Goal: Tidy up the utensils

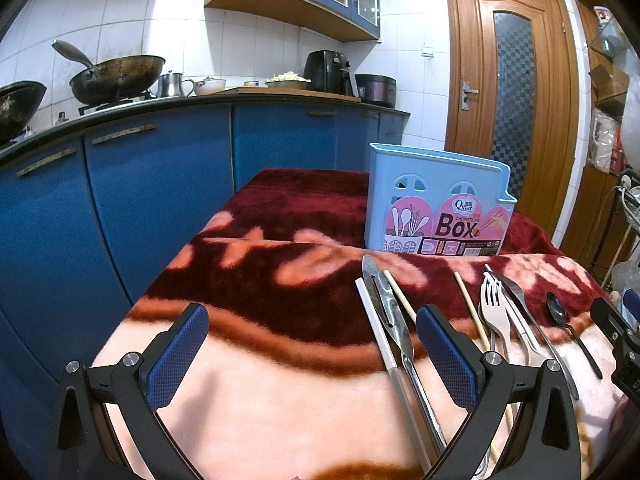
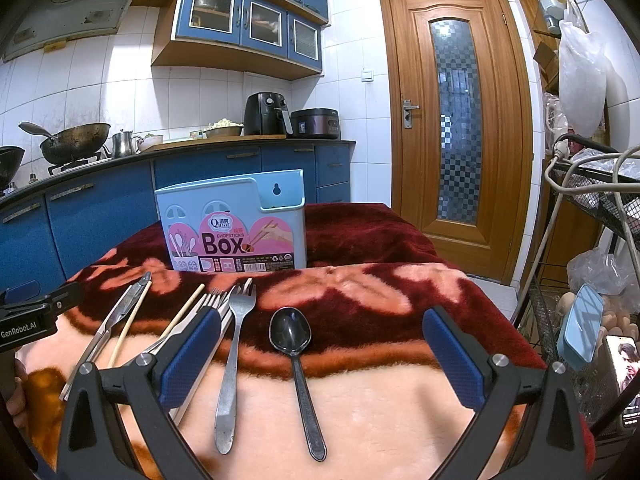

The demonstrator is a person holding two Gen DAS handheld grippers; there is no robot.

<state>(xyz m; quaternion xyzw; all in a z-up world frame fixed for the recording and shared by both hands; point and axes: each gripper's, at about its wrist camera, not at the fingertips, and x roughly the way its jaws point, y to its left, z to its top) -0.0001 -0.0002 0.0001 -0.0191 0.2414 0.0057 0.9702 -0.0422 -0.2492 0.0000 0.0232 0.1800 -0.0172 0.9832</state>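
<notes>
A light blue chopsticks box (image 1: 440, 208) (image 2: 232, 224) stands upright on the red and pink blanket (image 1: 280, 400) (image 2: 380, 408). In front of it lie metal tongs (image 1: 390, 312) (image 2: 120, 312), a white stick (image 1: 376, 324), two wooden chopsticks (image 1: 400, 296) (image 2: 184, 312), a beige plastic fork (image 1: 494, 312) (image 2: 212, 300), a metal fork (image 1: 516, 292) (image 2: 236, 344) and a dark spoon (image 1: 558, 310) (image 2: 291, 334). My left gripper (image 1: 312, 354) is open over bare blanket, left of the tongs. My right gripper (image 2: 320, 356) is open, with the spoon and metal fork lying on the blanket between its fingers in view.
Blue kitchen cabinets (image 1: 120, 208) with a worktop, woks and appliances run along the left and back. A wooden door (image 2: 456, 120) is behind the table. A wire rack (image 2: 592, 200) with cables, bags and a phone (image 2: 624, 372) stands close to the table's right edge.
</notes>
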